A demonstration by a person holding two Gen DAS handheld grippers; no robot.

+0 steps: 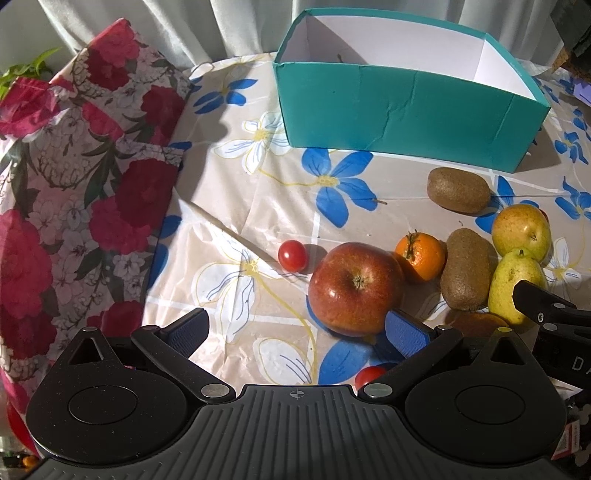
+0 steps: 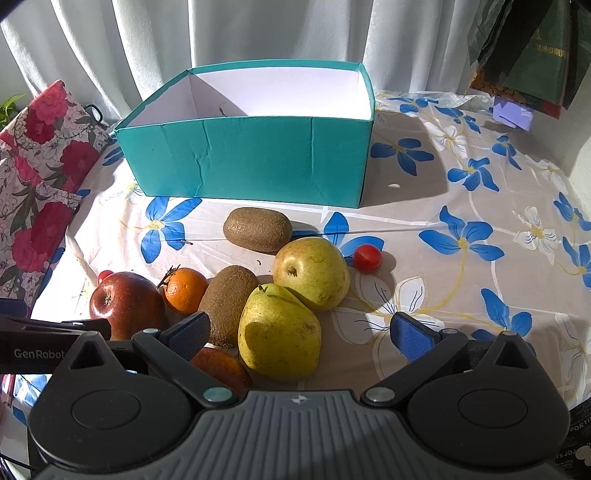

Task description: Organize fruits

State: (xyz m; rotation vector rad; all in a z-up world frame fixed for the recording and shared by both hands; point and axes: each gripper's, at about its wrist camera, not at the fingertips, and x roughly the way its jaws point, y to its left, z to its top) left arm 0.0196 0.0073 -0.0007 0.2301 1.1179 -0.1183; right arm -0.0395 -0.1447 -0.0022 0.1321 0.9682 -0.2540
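An open teal box (image 1: 399, 114) (image 2: 255, 158) with a white inside stands at the back of the flowered table. Loose fruit lies in front of it: a red apple (image 1: 354, 288) (image 2: 125, 302), a tangerine (image 1: 421, 256) (image 2: 185, 290), two kiwis (image 1: 459, 190) (image 1: 466, 275) (image 2: 257, 229) (image 2: 229, 302), two pears (image 1: 521, 232) (image 1: 515, 286) (image 2: 312, 273) (image 2: 279, 332) and cherry tomatoes (image 1: 292, 256) (image 2: 367, 257). My left gripper (image 1: 297, 332) is open, its right fingertip beside the apple. My right gripper (image 2: 301, 334) is open around the near pear.
A bag with red flowers (image 1: 81, 192) (image 2: 37, 177) stands at the table's left edge. White curtains (image 2: 221, 33) hang behind the box. Another orange fruit (image 2: 221, 365) lies under my right gripper. A cherry tomato (image 1: 369, 374) lies under my left gripper. Dark items (image 2: 532, 55) sit at back right.
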